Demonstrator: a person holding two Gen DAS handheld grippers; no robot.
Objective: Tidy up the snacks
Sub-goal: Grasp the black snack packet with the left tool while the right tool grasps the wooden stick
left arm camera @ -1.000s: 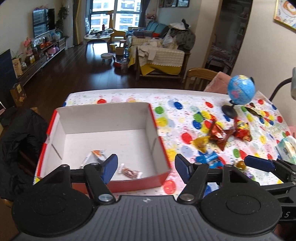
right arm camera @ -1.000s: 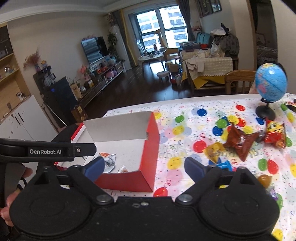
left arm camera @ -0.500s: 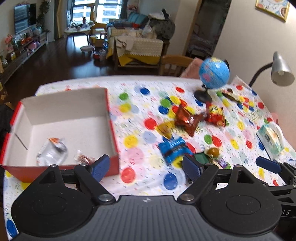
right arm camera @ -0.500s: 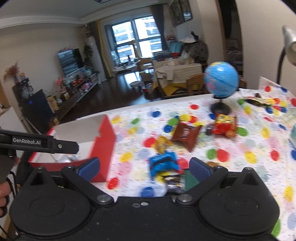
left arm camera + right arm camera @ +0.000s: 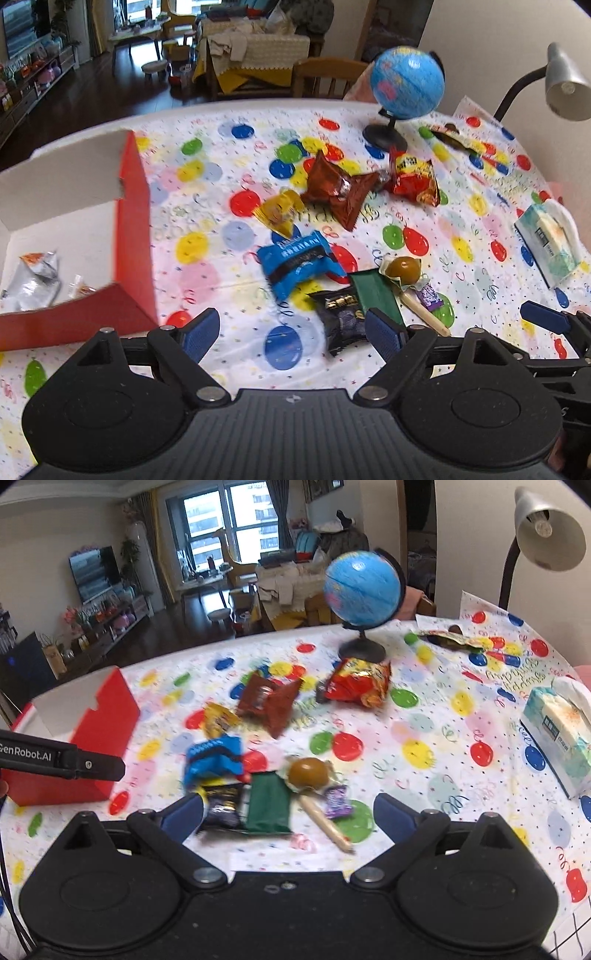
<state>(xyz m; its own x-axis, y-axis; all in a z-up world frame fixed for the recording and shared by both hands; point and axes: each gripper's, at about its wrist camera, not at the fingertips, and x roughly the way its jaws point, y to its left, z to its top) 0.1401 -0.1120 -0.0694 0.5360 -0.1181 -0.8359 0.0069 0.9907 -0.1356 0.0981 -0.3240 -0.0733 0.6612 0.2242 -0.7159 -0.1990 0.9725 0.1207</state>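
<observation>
Two snacks lie in red box (image 5: 133, 206); most remain scattered on table (image 5: 221, 295); both grippers' jaws held wide, empty.

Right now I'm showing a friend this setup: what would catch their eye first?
Probably the blue globe at the table's far side, above a scatter of bright snacks on the balloon-print cloth. At the left sits a red box, with two packets already inside. Both grippers, left and right, hover open over the nearest snacks.

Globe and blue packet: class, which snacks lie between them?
In both views, a brown packet and a yellow wrapper lie between the globe and blue packet.
</observation>
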